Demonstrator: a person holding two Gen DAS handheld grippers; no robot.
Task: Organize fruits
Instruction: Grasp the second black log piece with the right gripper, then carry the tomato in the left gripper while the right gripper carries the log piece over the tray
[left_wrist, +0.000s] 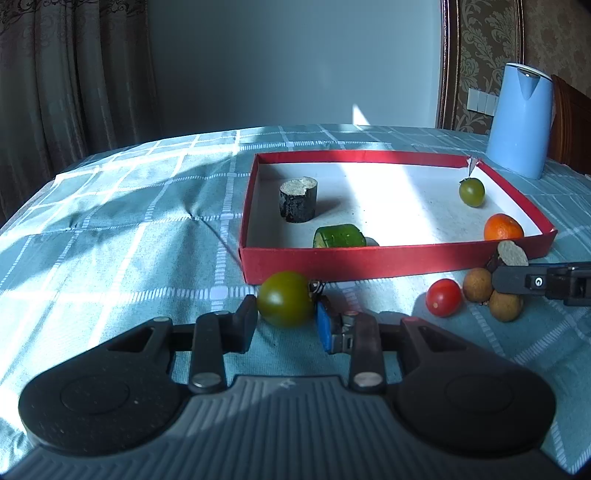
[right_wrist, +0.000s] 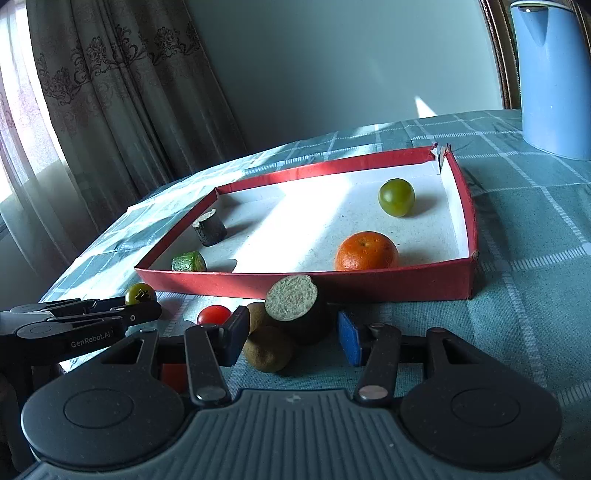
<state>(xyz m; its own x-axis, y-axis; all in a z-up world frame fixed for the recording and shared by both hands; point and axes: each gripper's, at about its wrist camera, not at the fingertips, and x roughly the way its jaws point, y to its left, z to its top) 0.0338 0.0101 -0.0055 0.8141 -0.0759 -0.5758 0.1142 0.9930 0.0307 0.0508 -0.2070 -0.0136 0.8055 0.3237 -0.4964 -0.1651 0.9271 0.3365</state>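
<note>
A red tray (left_wrist: 369, 260) (right_wrist: 369, 286) holds a dark cut chunk (left_wrist: 298, 199) (right_wrist: 209, 228), a green cucumber piece (left_wrist: 338, 236) (right_wrist: 189, 261), a green tomato (left_wrist: 471, 191) (right_wrist: 396, 197) and an orange (left_wrist: 503, 227) (right_wrist: 366, 251). My left gripper (left_wrist: 286, 314) is closed on a second green tomato (left_wrist: 285, 298) (right_wrist: 139, 293) in front of the tray. My right gripper (right_wrist: 291, 336) is open around another dark cut chunk (right_wrist: 295, 308) (left_wrist: 511, 254) and two brown longans (right_wrist: 266, 352) (left_wrist: 505, 304). A red cherry tomato (left_wrist: 443, 297) (right_wrist: 213, 315) lies beside them.
A blue kettle (left_wrist: 519, 118) (right_wrist: 554, 74) stands at the back right on the checked blue tablecloth (left_wrist: 129, 229). Curtains hang behind the table's left side. The table's far edge lies behind the tray.
</note>
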